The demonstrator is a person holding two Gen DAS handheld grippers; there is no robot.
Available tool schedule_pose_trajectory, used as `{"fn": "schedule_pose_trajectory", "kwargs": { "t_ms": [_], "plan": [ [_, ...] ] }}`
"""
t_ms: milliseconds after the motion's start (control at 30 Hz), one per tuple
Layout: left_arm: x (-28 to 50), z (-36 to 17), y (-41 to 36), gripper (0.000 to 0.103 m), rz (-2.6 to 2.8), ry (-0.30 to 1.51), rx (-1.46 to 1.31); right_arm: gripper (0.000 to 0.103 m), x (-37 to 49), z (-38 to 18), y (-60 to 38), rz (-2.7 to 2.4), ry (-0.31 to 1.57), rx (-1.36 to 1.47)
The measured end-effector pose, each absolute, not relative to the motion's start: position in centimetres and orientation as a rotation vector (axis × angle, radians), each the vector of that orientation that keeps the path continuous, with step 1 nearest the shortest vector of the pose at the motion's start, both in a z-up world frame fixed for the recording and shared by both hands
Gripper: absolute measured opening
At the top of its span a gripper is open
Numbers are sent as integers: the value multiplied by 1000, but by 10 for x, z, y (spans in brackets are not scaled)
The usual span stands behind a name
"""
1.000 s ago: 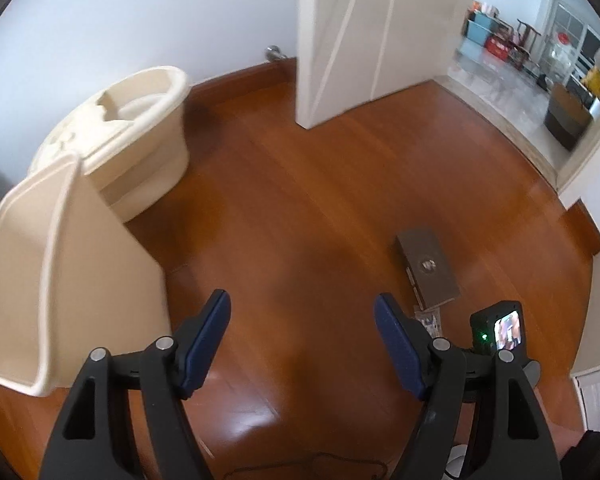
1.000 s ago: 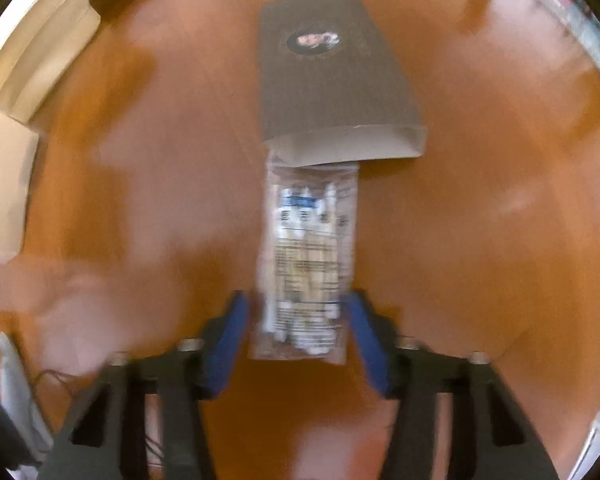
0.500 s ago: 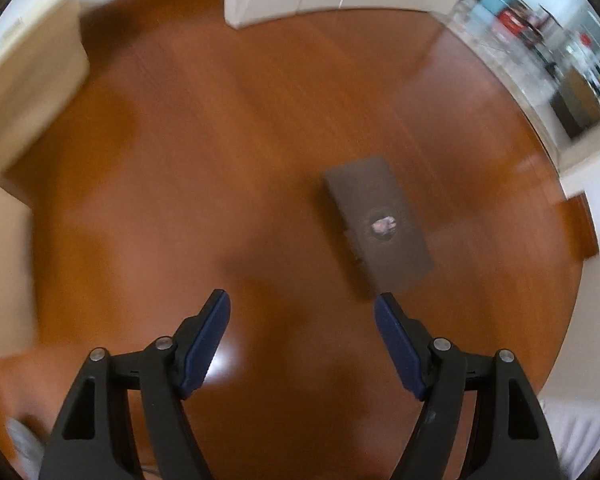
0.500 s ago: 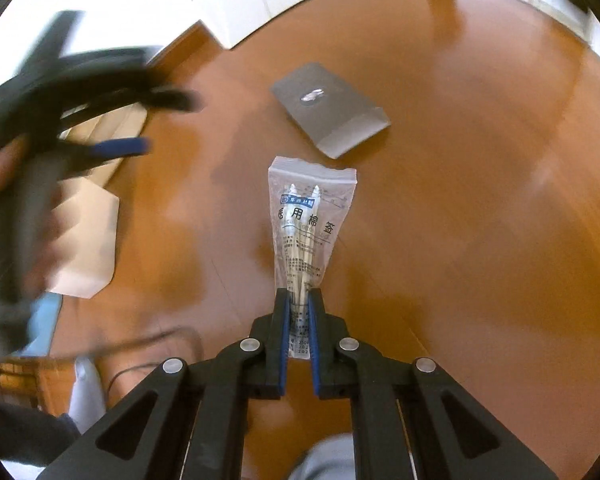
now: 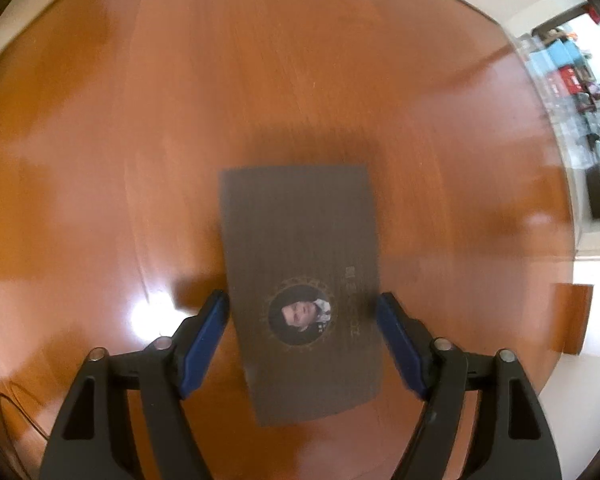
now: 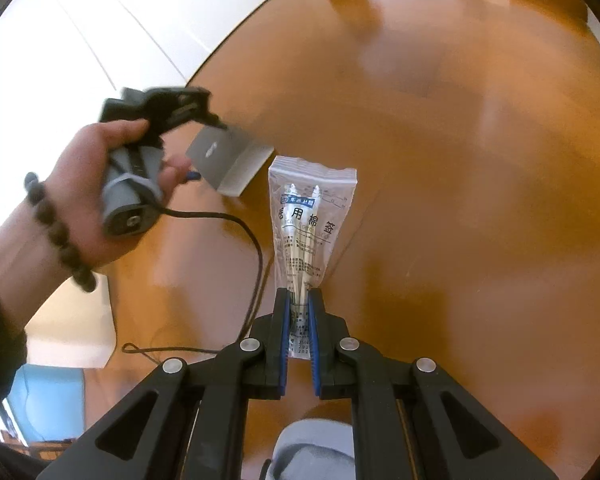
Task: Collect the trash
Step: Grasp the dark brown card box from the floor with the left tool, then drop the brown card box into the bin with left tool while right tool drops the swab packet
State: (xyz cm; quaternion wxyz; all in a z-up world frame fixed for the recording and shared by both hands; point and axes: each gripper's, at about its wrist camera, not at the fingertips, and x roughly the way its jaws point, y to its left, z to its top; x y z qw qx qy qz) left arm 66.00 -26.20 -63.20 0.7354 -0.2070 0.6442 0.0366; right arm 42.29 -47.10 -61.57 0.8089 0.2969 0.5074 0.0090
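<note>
A flat dark grey box (image 5: 300, 280) with a round portrait print lies on the wooden floor. My left gripper (image 5: 303, 300) is open, low over it, one finger on each long side of the box. In the right wrist view the same box (image 6: 228, 156) lies under the hand-held left gripper (image 6: 172, 112). My right gripper (image 6: 298, 300) is shut on a clear plastic bag of cotton swabs (image 6: 309, 216) and holds it up above the floor.
A white door and wall (image 6: 100, 40) stand at the back left. A cream bin edge (image 6: 84, 332) is at the lower left. A black cable (image 6: 236, 248) trails over the floor. A doorway (image 5: 571, 92) opens to another room.
My left gripper has come down and forward over the grey box, which now lies between its open fingers. My right gripper has kept hold of the swab bag and lifted it.
</note>
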Motion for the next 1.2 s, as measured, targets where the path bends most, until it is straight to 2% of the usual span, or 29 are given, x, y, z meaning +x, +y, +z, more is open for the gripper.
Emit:
{"fn": "schedule_pose_trajectory", "kwargs": {
  "t_ms": [100, 267, 300, 333, 700, 867, 933, 1200],
  "plan": [
    [663, -644, -270, 86, 102, 1460, -441, 9, 421, -610, -477, 11, 1066, 648],
    [673, -641, -280, 86, 55, 1427, -405, 9, 421, -609, -477, -3, 1060, 673],
    [674, -640, -280, 77, 51, 1425, -406, 9, 420, -606, -474, -3, 1059, 674],
    [672, -638, -278, 75, 55, 1419, -394, 9, 420, -606, -473, -2, 1061, 673],
    [636, -613, -266, 74, -84, 1364, -297, 9, 401, -585, -487, -22, 1020, 642],
    [608, -536, -242, 74, -137, 1213, -230, 9, 404, -568, -481, -27, 996, 602],
    [590, -483, -215, 74, -146, 1124, -223, 9, 407, -553, -477, -23, 975, 580],
    [505, -285, -50, 74, -5, 838, -180, 9, 413, -429, -422, 148, 859, 386]
  ]
}}
